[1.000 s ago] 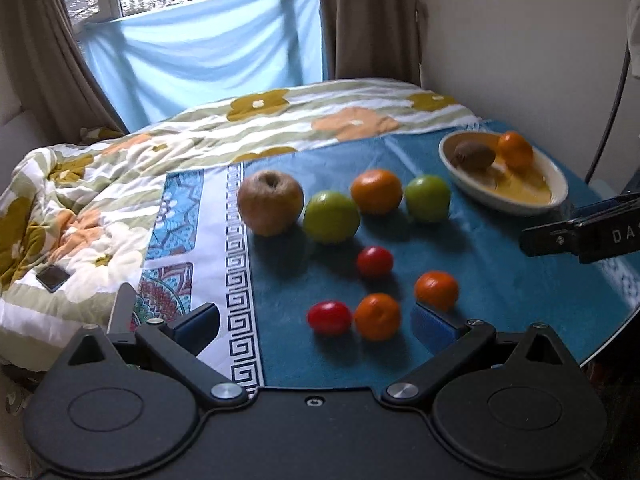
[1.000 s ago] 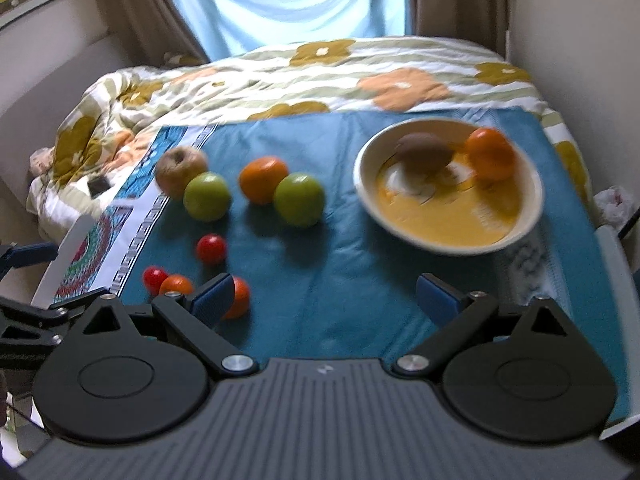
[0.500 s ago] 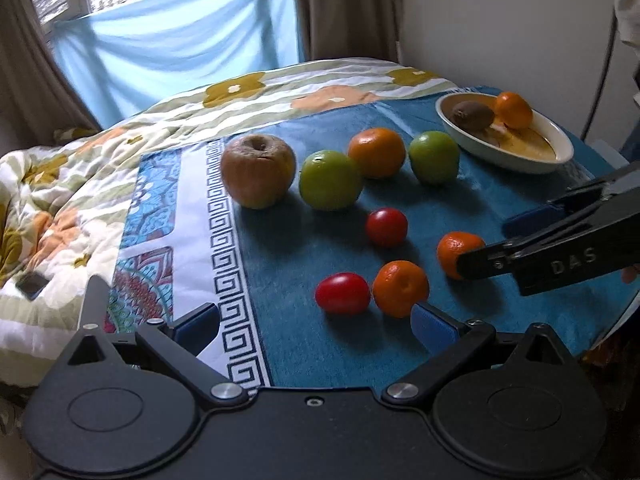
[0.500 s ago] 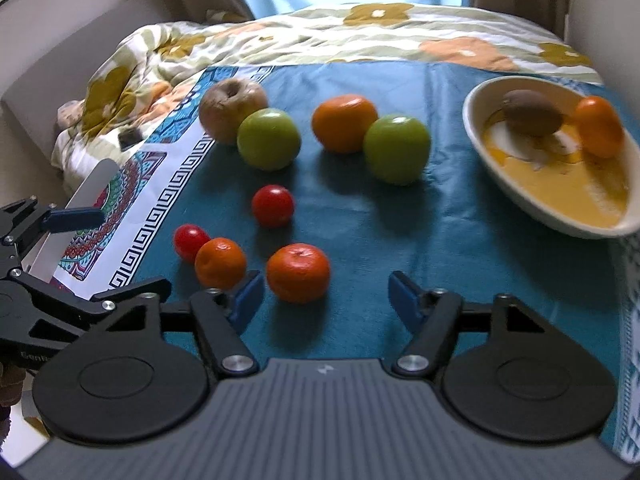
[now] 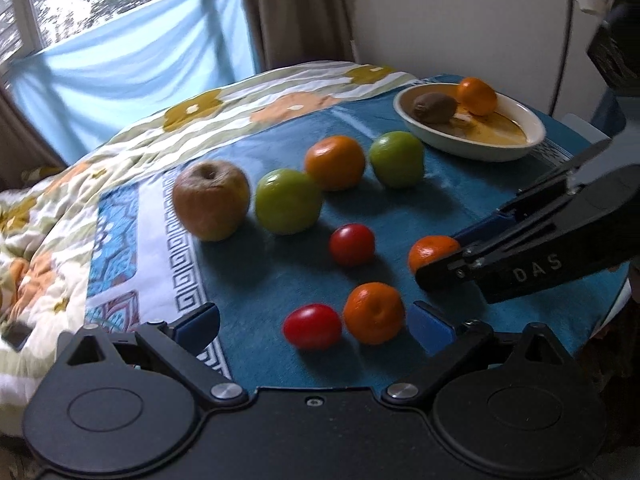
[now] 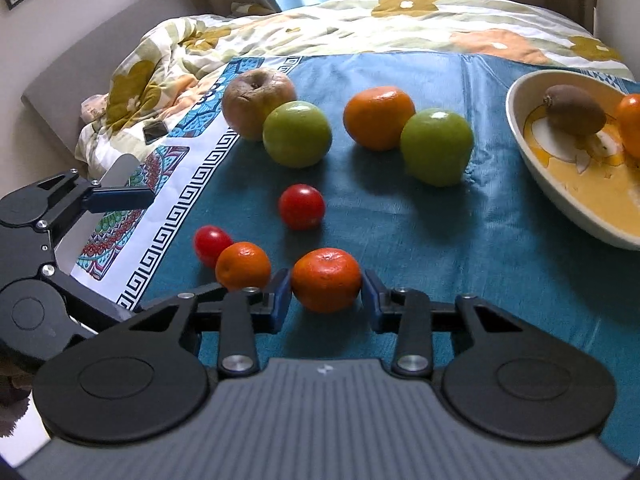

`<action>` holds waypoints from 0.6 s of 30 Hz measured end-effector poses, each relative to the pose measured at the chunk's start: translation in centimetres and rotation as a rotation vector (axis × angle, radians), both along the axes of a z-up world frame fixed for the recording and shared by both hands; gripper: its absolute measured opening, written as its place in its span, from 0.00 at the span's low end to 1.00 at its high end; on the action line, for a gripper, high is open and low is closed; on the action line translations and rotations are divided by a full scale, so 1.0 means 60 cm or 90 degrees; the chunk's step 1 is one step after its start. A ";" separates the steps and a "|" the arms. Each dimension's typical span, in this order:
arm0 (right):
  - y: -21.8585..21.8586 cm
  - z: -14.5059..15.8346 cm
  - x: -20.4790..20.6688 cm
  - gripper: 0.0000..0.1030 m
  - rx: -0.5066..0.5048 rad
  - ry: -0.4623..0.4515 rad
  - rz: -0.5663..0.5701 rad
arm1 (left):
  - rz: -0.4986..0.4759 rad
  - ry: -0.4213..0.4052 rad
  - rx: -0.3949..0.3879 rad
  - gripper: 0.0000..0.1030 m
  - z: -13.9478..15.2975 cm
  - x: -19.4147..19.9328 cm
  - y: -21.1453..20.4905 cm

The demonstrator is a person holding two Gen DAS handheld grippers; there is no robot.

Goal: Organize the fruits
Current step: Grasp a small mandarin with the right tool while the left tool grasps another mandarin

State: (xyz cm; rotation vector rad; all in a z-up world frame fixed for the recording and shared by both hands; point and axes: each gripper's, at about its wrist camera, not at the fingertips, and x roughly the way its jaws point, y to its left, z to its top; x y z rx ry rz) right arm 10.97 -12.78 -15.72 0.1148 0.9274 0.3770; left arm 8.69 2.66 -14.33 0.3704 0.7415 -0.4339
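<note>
Soft window backlight, fisheye-bent edges

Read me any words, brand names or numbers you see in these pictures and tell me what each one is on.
"DAS": white letters on the black side of the right gripper, seen from the left wrist camera.
Small white mark on the grey housing of the right gripper, in its own view: a symbol, not readable text.
No other writing is visible.

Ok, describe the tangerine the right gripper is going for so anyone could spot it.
On the blue cloth, find the near cluster of small fruit. It is the tangerine between the closing right gripper pads, apart from the smaller tangerine touching a cherry tomato.
</note>
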 end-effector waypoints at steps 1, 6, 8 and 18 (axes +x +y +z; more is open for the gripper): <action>-0.002 0.001 0.001 0.51 -0.001 -0.001 -0.005 | -0.010 -0.003 0.003 0.95 -0.001 -0.001 -0.004; -0.023 0.000 0.005 0.51 0.000 0.002 -0.035 | -0.054 -0.006 0.018 0.83 -0.008 -0.001 -0.024; -0.030 0.000 0.006 0.51 0.002 0.004 -0.044 | -0.070 -0.011 0.025 0.75 -0.010 -0.002 -0.030; -0.044 0.000 0.003 0.51 0.009 0.005 -0.069 | -0.129 -0.025 0.059 0.60 -0.022 -0.011 -0.052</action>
